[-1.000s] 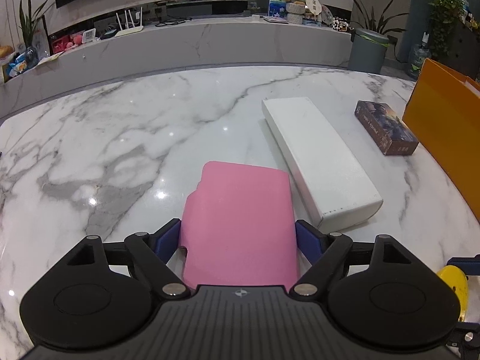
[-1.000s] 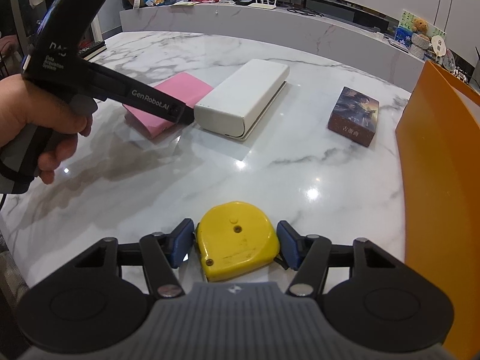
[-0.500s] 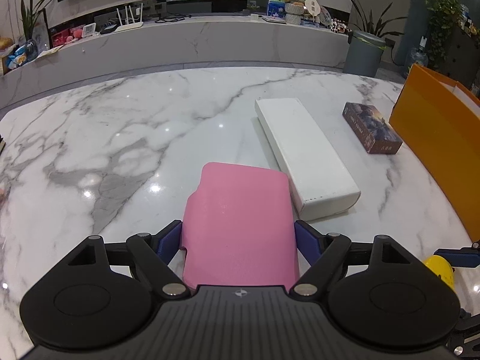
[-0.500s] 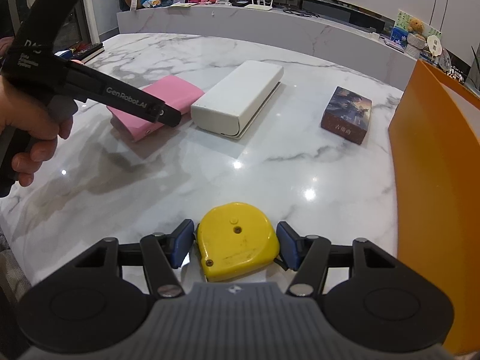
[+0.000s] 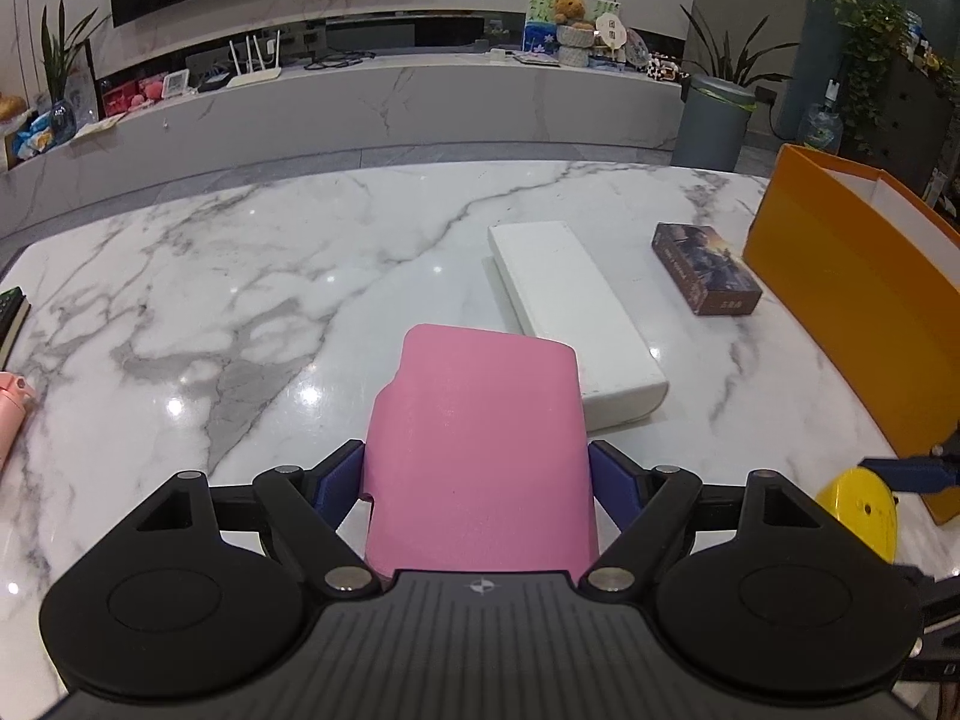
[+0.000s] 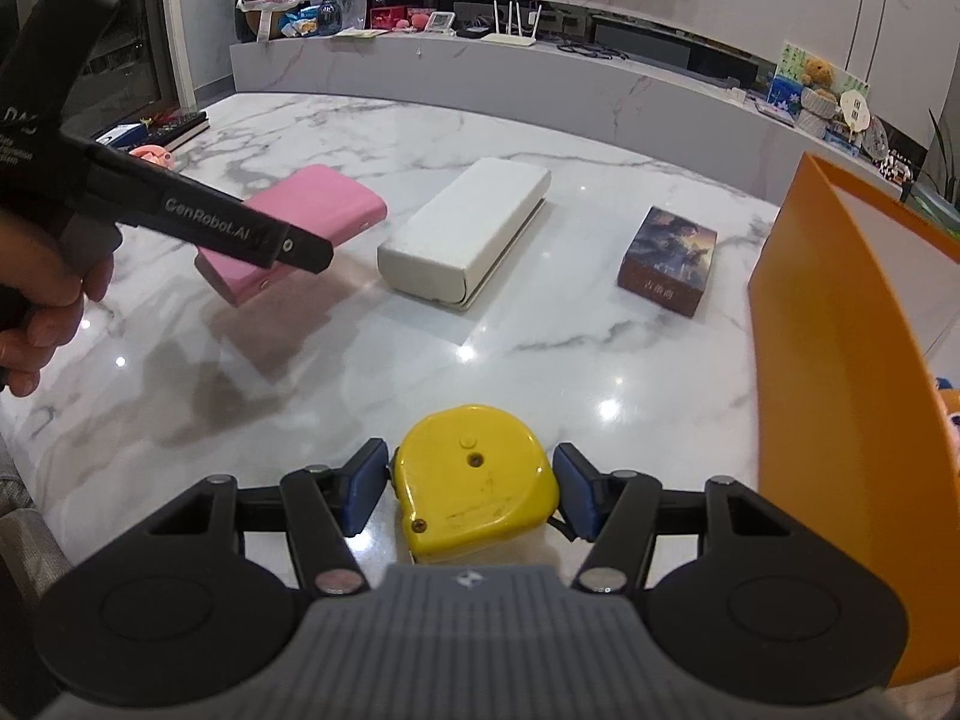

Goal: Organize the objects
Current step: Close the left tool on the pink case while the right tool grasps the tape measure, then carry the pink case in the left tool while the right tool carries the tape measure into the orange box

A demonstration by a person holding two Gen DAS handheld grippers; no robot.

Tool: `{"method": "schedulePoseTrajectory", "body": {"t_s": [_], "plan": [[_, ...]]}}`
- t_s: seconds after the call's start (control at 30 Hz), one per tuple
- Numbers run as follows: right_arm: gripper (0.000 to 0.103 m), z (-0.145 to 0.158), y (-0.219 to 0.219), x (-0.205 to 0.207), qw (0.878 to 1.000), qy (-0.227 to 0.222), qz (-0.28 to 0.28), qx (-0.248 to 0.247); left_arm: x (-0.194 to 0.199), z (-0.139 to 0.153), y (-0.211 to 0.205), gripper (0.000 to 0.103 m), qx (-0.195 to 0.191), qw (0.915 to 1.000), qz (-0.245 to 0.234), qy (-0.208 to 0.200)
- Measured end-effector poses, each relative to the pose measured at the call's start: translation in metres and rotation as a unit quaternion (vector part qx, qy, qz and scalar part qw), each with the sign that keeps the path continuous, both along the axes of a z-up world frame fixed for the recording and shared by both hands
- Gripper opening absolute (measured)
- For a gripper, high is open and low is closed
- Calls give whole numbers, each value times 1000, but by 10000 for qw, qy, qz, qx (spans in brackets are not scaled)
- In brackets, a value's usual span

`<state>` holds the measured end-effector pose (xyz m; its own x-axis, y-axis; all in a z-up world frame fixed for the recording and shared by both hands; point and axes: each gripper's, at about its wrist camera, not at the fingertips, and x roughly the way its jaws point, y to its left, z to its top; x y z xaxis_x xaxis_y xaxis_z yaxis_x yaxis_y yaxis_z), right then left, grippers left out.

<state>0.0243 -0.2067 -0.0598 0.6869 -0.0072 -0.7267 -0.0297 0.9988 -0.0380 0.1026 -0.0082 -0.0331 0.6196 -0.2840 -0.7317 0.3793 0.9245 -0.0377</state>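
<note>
My left gripper is shut on a pink box and holds it lifted above the marble table; the right wrist view shows the pink box in the air with its shadow below. My right gripper is shut on a yellow tape measure, also seen at the right edge of the left wrist view, just above the table. An open orange box stands right of it.
A long white box lies mid-table beside the pink box. A dark card box lies between it and the orange box. A pink object and a dark book sit at the table's left edge.
My left gripper has lifted the pink box and pulled back from the white box. My right gripper has risen slightly with the tape measure.
</note>
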Motion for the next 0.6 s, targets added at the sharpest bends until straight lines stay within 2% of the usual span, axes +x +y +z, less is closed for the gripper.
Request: {"method": "schedulePoseTrajectory", "body": {"t_s": [0.23,0.6], "plan": [[62,19,-6,-5,9998,-164,-55,87,-23,9,-6,91,53,9998,-170,-34],[62,53,-20,-20,9981,-490,-302,202,-61,38,-17,91,-255,9987,-393,-200]]}}
